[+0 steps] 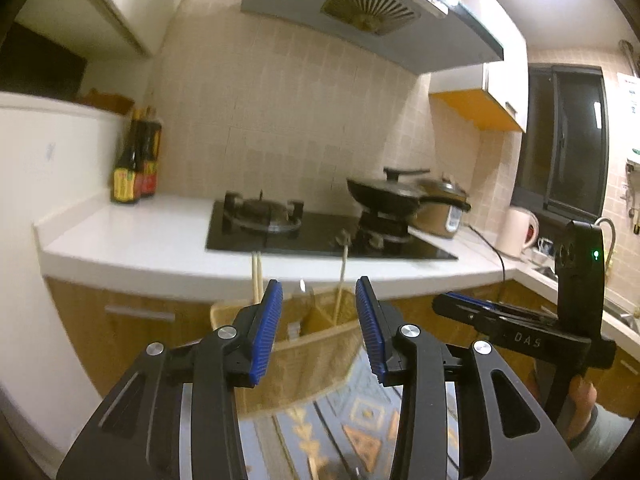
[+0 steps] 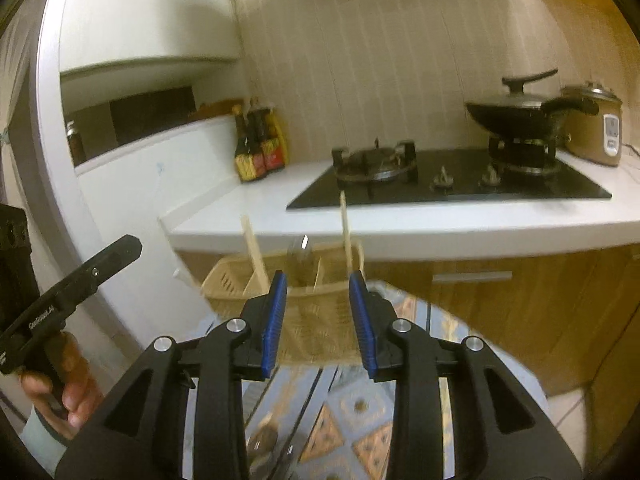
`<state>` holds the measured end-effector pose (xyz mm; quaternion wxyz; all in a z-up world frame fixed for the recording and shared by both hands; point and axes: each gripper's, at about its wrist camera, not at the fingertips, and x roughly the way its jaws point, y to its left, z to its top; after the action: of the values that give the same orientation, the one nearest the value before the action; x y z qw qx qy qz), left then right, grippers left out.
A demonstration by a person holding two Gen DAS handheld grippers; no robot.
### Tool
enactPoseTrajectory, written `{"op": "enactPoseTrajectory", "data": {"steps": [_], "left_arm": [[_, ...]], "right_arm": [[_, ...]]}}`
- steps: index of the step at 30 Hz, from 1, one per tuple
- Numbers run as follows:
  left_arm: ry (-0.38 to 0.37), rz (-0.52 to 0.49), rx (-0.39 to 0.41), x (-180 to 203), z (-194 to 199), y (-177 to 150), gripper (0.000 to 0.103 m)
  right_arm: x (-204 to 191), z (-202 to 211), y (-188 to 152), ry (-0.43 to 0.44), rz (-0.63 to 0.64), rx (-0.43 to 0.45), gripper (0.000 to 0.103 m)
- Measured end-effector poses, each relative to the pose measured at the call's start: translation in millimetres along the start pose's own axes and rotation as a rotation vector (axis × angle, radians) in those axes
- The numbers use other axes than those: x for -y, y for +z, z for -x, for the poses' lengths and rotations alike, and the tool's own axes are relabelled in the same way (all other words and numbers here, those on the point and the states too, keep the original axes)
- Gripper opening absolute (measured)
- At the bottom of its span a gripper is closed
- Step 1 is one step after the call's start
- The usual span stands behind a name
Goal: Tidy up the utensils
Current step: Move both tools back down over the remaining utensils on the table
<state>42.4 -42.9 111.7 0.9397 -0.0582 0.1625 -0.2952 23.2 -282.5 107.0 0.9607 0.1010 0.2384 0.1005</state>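
Utensil basket straight ahead of both sets of fingers, chopsticks upright.

The basket (image 1: 320,344) sits on the patterned cloth (image 1: 360,412) below the bench (image 1: 140,236); its chopsticks (image 1: 257,276) stand vertical, just beyond your left gripper (image 1: 319,300). Right gripper (image 2: 318,296) is equally near. Both fingers stand partly apart, holding nothing.

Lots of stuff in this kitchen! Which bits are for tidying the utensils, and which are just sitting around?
For the job: basket, chopsticks standing in it, left gripper and right gripper, both open and empty.

Just sitting there: sauce bottles, stove, wok, rice cooker, kettle.
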Motion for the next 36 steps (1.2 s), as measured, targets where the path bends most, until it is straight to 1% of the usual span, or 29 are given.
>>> {"op": "enactPoseTrajectory", "data": {"steps": [1, 4, 5, 8, 10, 13, 14, 17, 20, 22, 24, 30, 36], "left_arm": [[-0.005, 0.006, -0.048, -0.9, 0.3, -3.6, 0.037], [-0.047, 0.029, -0.189, -4.8, -3.9, -20.5, 0.037], [-0.052, 0.033, -0.238, -6.0, -6.8, -28.7, 0.037], [-0.045, 0.022, -0.337, -9.0, -13.6, -51.2, 0.037], [-0.045, 0.034, -0.425, -13.2, -21.9, -71.2, 0.037], [-0.061, 0.062, -0.538, -20.1, -33.4, -96.3, 0.037], [-0.062, 0.066, -0.589, -22.0, -38.9, -107.0, 0.037], [-0.063, 0.054, -0.689, -23.5, -49.1, -128.2, 0.037], [-0.061, 0.025, -0.756, -20.3, -54.4, -142.7, 0.037], [-0.061, 0.009, -0.775, -18.9, -54.9, -149.8, 0.037], [-0.060, -0.006, -0.795, -17.4, -57.0, -154.5, 0.037], [-0.065, -0.049, -0.841, -12.0, -67.9, -166.3, 0.037], [-0.075, -0.049, -0.835, -11.0, -70.2, -164.5, 0.036]], "right_arm": [[-1.3, 1.3, -2.5, 0.000, -0.004, -0.021, 0.029], [-10.2, 0.4, -19.4, 0.009, -0.013, -0.153, 0.029], [-12.0, -0.9, -23.8, 0.012, -0.017, -0.183, 0.029], [-17.1, -7.1, -44.7, 0.013, -0.039, -0.313, 0.029], [-18.3, -13.6, -61.6, 0.017, -0.056, -0.407, 0.029], [-20.4, -22.0, -81.2, 0.025, -0.083, -0.506, 0.029], [-21.2, -26.3, -91.0, 0.021, -0.094, -0.557, 0.029], [-26.2, -35.4, -112.8, 0.031, -0.112, -0.655, 0.029], [-30.7, -44.4, -132.2, 0.045, -0.123, -0.750, 0.029], [-32.6, -49.9, -144.4, 0.047, -0.132, -0.802, 0.029], [-34.0, -53.2, -150.9, 0.042, -0.135, -0.831, 0.029], [-30.5, -56.0, -156.4, 0.043, -0.163, -0.861, 0.029], [-22.6, -55.9, -155.4, 0.040, -0.189, -0.863, 0.029]]}}
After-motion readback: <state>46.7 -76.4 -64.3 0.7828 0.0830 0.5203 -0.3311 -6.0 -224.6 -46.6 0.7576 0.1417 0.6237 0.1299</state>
